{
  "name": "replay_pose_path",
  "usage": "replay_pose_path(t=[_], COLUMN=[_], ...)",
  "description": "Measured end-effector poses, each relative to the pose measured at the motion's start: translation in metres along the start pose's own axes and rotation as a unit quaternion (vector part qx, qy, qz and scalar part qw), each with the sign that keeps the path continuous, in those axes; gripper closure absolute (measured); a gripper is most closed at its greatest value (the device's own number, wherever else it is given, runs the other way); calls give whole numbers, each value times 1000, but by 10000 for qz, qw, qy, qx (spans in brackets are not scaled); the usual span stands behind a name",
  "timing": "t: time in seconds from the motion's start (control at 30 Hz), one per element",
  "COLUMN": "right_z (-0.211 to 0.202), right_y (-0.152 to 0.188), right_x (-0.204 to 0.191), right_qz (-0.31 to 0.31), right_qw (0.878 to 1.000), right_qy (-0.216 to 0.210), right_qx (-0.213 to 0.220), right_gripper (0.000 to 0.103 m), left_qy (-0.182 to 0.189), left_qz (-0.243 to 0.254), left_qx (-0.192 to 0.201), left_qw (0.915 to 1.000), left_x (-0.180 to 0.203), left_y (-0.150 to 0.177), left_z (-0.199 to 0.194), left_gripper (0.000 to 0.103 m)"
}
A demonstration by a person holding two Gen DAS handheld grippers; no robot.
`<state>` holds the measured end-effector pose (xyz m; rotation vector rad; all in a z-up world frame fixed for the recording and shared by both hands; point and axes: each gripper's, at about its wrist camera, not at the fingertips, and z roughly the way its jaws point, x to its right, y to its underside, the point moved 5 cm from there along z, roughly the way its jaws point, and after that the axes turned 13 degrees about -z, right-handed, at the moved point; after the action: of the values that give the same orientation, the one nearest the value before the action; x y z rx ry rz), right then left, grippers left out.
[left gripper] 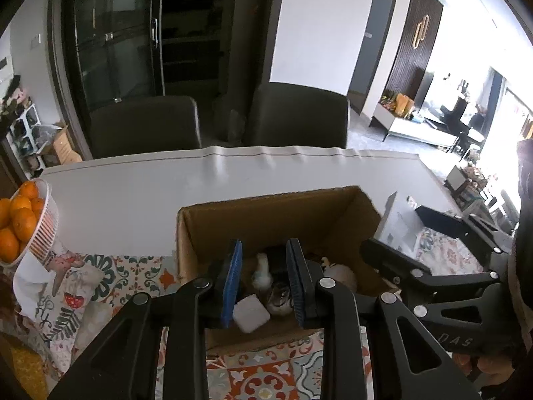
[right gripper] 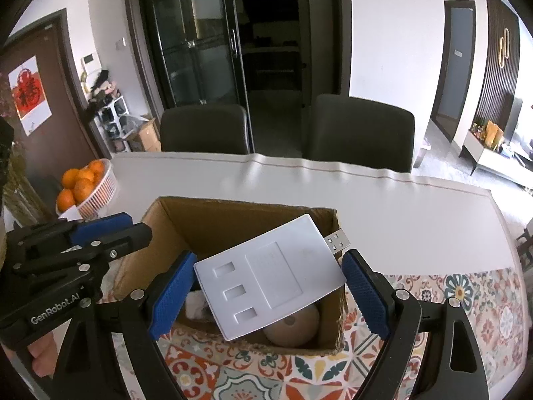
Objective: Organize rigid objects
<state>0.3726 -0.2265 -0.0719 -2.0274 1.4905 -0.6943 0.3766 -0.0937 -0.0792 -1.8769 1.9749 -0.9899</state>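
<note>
An open cardboard box (left gripper: 266, 220) stands on the patterned mat, also in the right wrist view (right gripper: 213, 220). Inside it lie a small white block (left gripper: 250, 313), a small white bottle (left gripper: 263, 271), a glass item and a round beige object (right gripper: 293, 328). My right gripper (right gripper: 266, 286) is shut on a flat white USB device (right gripper: 269, 275), held tilted above the box; its metal plug (right gripper: 338, 240) sticks out at the right. My left gripper (left gripper: 265, 283) is open and empty over the box's near side. The right gripper shows in the left wrist view (left gripper: 443, 256) beside the box.
A white basket of oranges (left gripper: 23, 223) stands at the table's left, also in the right wrist view (right gripper: 86, 186). A patterned mat (right gripper: 466, 303) covers the near table. The far table is white (left gripper: 200, 180). Two dark chairs (left gripper: 299, 116) stand behind it.
</note>
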Motion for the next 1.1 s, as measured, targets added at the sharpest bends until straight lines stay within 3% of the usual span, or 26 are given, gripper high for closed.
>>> replay_pose_path(t=[0.43,0.73,0.87,1.1], right_z=[11,5,-14,-61], right_y=[-5,-7,-2,8], right_x=[-15,-26,-25,-26], right_qz=[-206,-163,-155,-137], right_qw=[9997,9996,9988,9960], right_qy=[79,180,463,847], right_qx=[-49,-112,-5,253], right_gripper=[15,10,10,10], left_qy=[-1022,-1358,-1472,-1415], left_qz=[-255,-257,-163,-130], left_qx=[403,742,1042,1319], left_qw=[9936,9876,9835,9810], left_x=[-41,-52,-47,-36], left_y=[2,5,11,22], left_z=[-23,-51,-73,-104], left_gripper=[19,8,1,0])
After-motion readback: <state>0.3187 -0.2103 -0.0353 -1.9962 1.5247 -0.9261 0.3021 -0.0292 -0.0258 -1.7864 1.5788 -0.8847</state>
